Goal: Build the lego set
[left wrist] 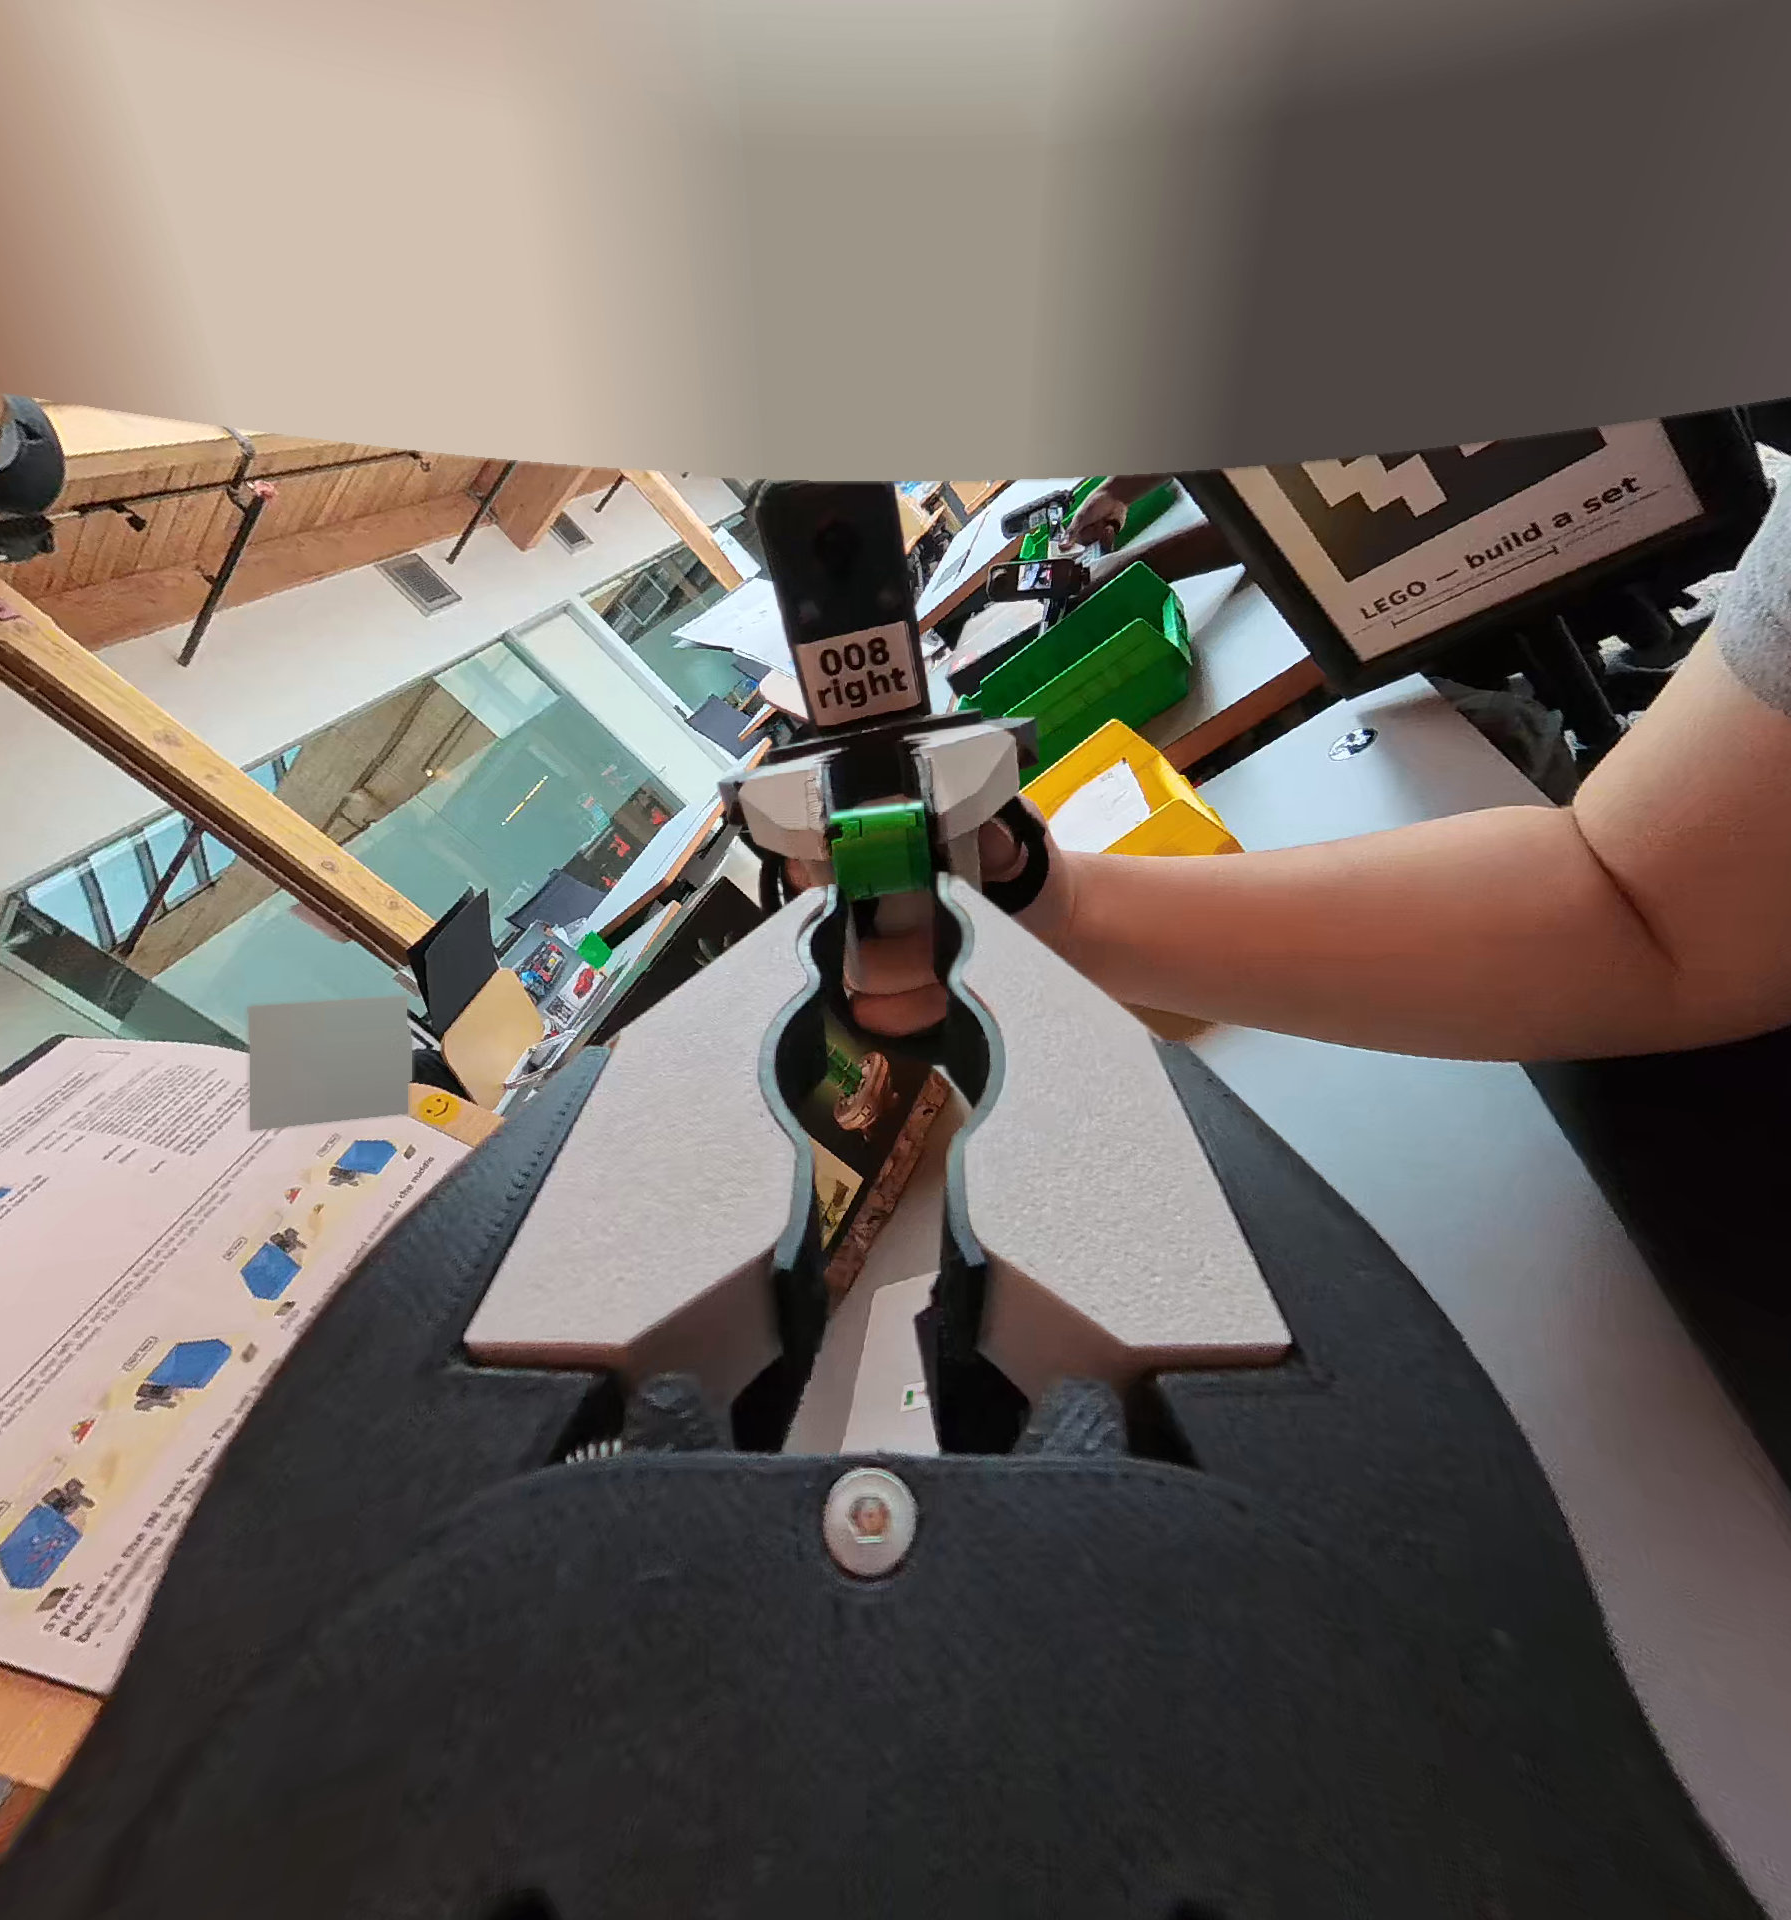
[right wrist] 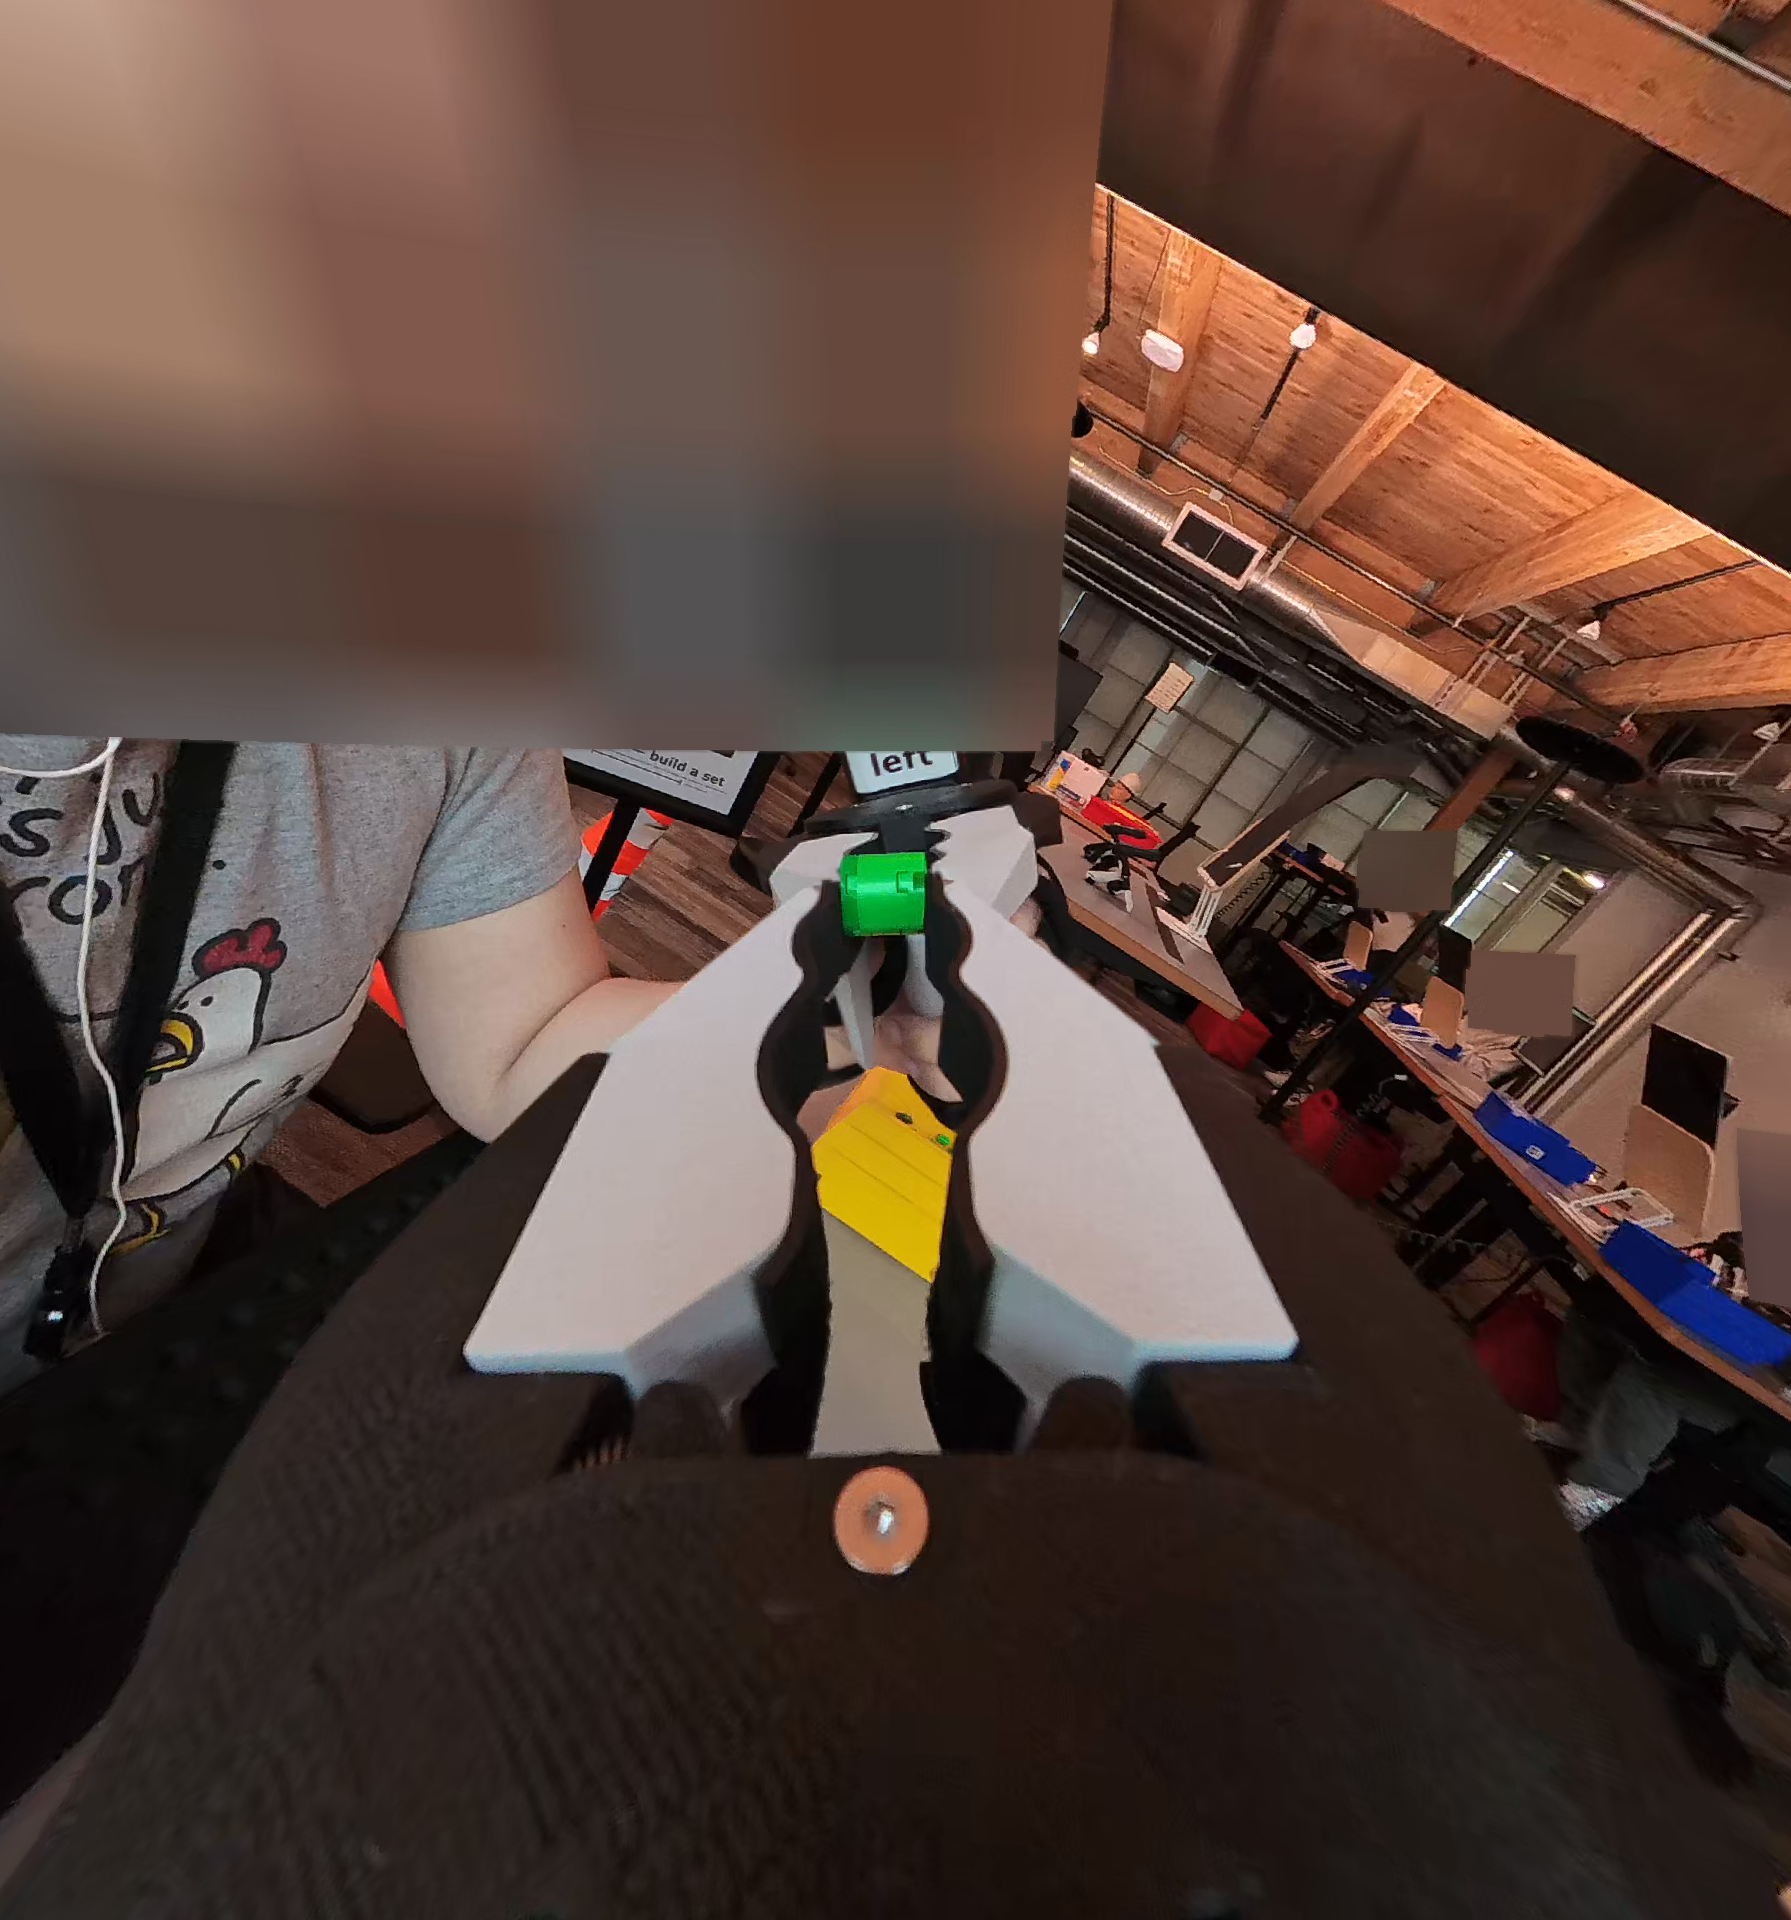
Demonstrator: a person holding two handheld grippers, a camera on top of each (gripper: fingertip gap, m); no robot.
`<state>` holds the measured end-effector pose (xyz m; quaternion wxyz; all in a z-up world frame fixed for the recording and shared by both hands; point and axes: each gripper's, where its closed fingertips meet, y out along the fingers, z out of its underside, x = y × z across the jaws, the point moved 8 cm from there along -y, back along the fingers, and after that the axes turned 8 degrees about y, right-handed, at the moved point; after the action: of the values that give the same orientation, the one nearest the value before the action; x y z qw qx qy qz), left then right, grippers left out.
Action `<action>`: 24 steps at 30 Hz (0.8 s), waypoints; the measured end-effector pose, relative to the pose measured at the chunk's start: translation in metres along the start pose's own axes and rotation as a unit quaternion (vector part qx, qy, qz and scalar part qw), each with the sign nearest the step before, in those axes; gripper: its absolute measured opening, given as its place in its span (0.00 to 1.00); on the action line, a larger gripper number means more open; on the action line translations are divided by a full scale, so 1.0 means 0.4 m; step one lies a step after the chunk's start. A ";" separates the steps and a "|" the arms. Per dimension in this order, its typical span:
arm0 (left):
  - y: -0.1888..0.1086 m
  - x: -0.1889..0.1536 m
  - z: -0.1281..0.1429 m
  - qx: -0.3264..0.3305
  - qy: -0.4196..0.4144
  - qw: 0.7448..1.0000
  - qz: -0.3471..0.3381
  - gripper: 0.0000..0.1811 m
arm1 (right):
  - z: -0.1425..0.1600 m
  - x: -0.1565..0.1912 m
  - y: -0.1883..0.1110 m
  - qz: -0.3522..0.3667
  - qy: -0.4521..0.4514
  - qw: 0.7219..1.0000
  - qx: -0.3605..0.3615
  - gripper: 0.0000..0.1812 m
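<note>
A small green lego piece (left wrist: 875, 852) is held up in the air between my two grippers, which face each other tip to tip. In the left wrist view my left gripper (left wrist: 886, 894) is closed on its near side, and the right gripper (left wrist: 875, 821) grips it from the far side. In the right wrist view the green piece (right wrist: 880, 894) sits between the tips of my right gripper (right wrist: 878, 914), with the left gripper (right wrist: 896, 857) just behind it. The contact faces are partly hidden by the fingers.
A printed instruction sheet (left wrist: 143, 1299) lies at the left on the table (left wrist: 1442, 1195). A yellow bin (left wrist: 1130, 800) and green bins (left wrist: 1088, 665) stand behind, and the yellow bin also shows below in the right wrist view (right wrist: 880, 1174). A framed sign (left wrist: 1473, 540) stands at the back right. The person's forearm (left wrist: 1390, 935) reaches in from the right. Both grippers' tips are close together, under 4 cm apart.
</note>
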<state>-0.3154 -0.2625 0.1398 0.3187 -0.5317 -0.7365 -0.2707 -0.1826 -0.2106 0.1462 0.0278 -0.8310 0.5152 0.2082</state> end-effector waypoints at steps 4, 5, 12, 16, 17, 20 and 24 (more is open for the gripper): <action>0.004 0.003 0.005 0.003 -0.003 1.000 -0.001 0.07 | 0.003 -0.005 -0.006 0.001 0.006 1.000 -0.005 0.08; 0.004 0.004 0.007 0.006 -0.004 1.000 0.000 0.07 | 0.005 -0.007 -0.007 0.002 0.008 1.000 -0.004 0.09; 0.001 0.006 0.016 0.022 -0.016 0.999 0.024 0.06 | 0.014 -0.007 -0.010 0.008 -0.002 1.000 0.014 0.08; 0.007 0.009 0.020 0.026 -0.021 0.999 0.018 0.07 | 0.012 -0.011 -0.015 0.017 0.001 1.000 0.021 0.08; 0.005 0.013 0.024 0.026 -0.023 0.999 0.014 0.07 | 0.011 -0.015 -0.014 0.022 0.012 0.999 0.025 0.08; 0.002 0.017 0.033 0.031 -0.023 0.999 0.011 0.07 | 0.016 -0.021 -0.013 0.030 0.033 0.998 0.034 0.08; 0.001 0.021 0.041 0.046 -0.012 0.999 0.000 0.07 | 0.018 -0.023 -0.014 0.044 0.031 0.997 0.051 0.12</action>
<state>-0.3198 -0.2453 0.1355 0.3337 -0.5196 -0.7522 -0.2301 -0.1835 -0.1985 0.1421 0.0453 -0.8109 0.5620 0.1566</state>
